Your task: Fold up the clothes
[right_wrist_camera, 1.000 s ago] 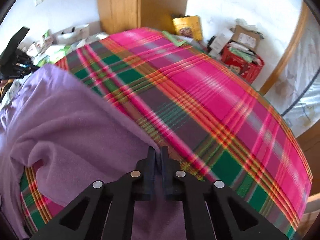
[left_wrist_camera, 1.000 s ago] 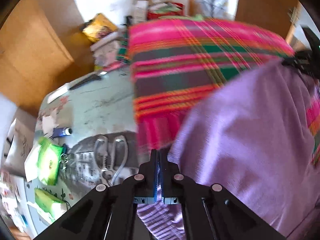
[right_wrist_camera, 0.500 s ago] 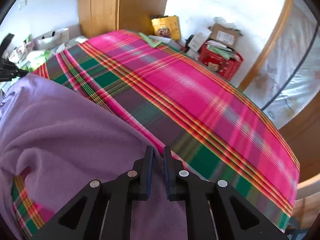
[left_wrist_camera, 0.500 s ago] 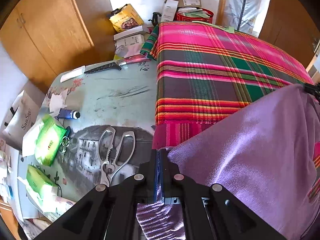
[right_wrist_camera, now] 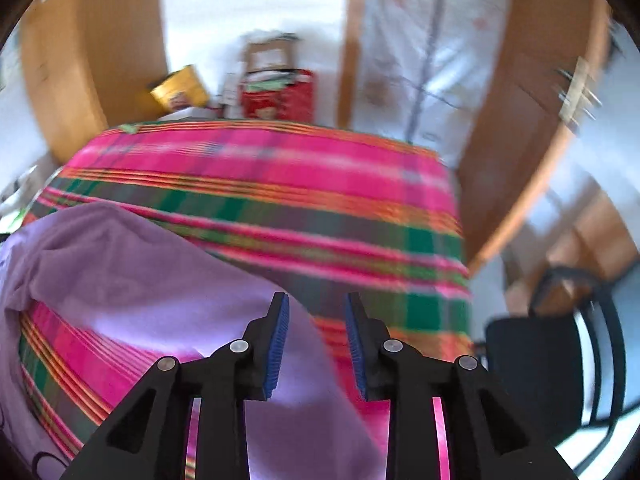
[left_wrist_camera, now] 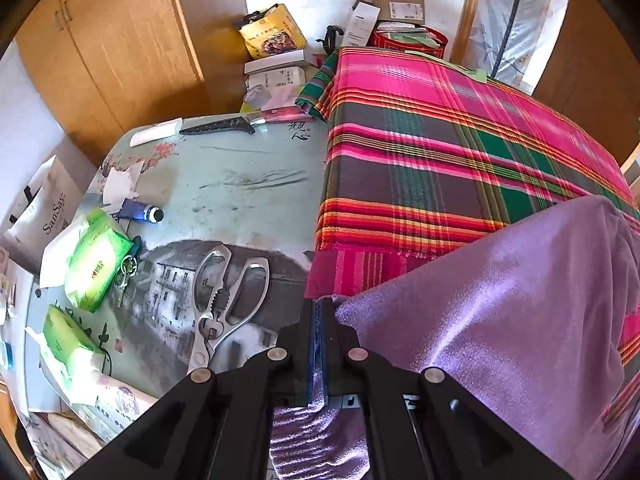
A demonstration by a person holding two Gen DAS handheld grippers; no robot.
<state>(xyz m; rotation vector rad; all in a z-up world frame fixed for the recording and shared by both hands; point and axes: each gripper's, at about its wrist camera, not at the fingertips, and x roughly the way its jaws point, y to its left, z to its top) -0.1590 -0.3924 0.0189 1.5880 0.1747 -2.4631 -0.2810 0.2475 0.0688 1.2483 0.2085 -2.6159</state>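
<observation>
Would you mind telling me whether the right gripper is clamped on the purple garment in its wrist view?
No, the right gripper stands open, its blue pads apart with the purple garment lying loose beneath.

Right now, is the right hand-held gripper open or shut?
Open. The right hand-held gripper shows a wide gap between its blue pads, with the purple garment lying loose below, not pinched.

Legible text is limited to the left wrist view. A white paper bag (left_wrist_camera: 42,210) at the table's left edge bears the printed word "SanSay." Two brush-written Chinese characters (left_wrist_camera: 297,131) stand on the printed table covering (left_wrist_camera: 240,184) near its far edge; the upper one reads "観". Printing on the boxes and green packets is too small to read. Right wrist view: nothing legible, blurred.
</observation>
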